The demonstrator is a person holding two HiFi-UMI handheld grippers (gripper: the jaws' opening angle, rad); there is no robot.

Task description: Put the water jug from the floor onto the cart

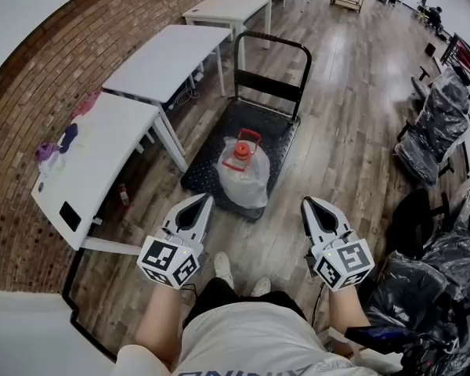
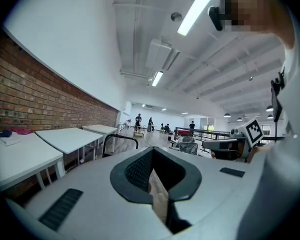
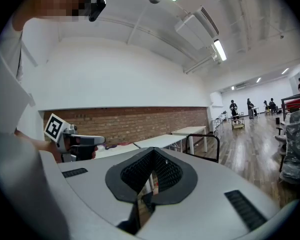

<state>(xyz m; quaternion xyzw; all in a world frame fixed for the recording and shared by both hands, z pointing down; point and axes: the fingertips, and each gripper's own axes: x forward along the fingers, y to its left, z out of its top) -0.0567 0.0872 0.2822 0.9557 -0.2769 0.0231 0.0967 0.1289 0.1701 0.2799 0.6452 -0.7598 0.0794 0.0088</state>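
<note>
1. The water jug [image 1: 244, 175] is seen upright on the cart [image 1: 260, 122], at the deck end nearest the person. A red cap and a red carry handle are seen on top.
2. The cart is parked on the wood floor [image 1: 352, 131], with its push handle [image 1: 271, 41] at the far end. White counters [image 1: 102, 151] are lined up just to its left along the brick wall.
3. Left tongs [image 1: 200, 208]: the jaws are pressed together and nothing is gripped. The tongs are held roughly level, short of the cart and clear of the jug.
4. Right tongs [image 1: 312, 210]: the jaws are closed tip to tip and nothing is held. They are kept apart from the left tongs and clear of the jug.
5. In the head view the jug is framed between the two tongs, beyond their tips.
6. The person's shoes [image 1: 224, 268] are seen on the floor between the tongs.
</note>
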